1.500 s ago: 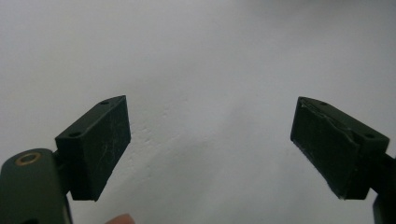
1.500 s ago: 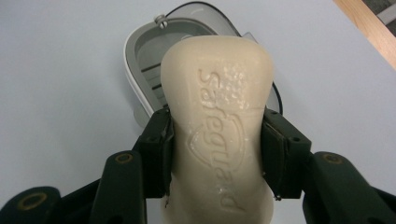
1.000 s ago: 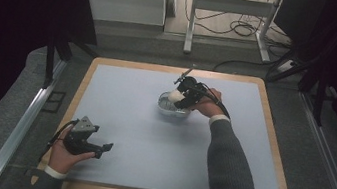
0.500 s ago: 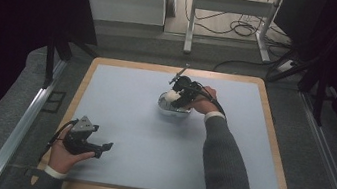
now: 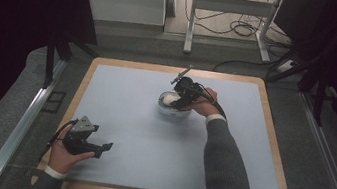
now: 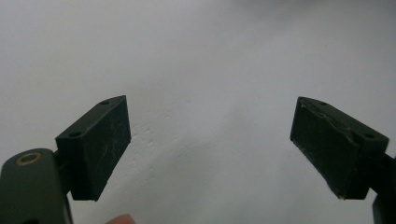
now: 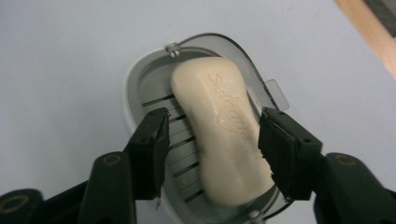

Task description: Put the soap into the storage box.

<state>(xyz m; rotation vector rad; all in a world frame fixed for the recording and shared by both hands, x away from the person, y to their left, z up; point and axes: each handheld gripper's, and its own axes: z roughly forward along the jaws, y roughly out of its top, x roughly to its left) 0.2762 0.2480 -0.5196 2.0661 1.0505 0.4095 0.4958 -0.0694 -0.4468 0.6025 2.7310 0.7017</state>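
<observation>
Dark room all around, cables on the floor at the back, and we're working on a pale blue mat (image 5: 132, 119) laid over a wood-edged table (image 5: 271, 135).

Our right gripper (image 7: 212, 154) hangs over a soap dish (image 7: 140, 84) sitting a bit past the middle of the mat. A cream bar of soap (image 7: 224, 135) lies in the dish, tight against the side by the clear lid flap, with bare slats showing on the other side. Its long axis runs roughly along the line our jaws point, tilted a little, so the jaws straddle its narrow width. They're spread wide: one sits over the slats well clear of the bar, the other is just beside or touching the bar's far edge, and we can't tell which. Nothing's clamped yet.

Our left gripper (image 6: 210, 144) is parked near the front left corner, jaws wide apart with only mat between them. So the right one's far nearer; our guess is a squeeze across the bar comes next.
</observation>
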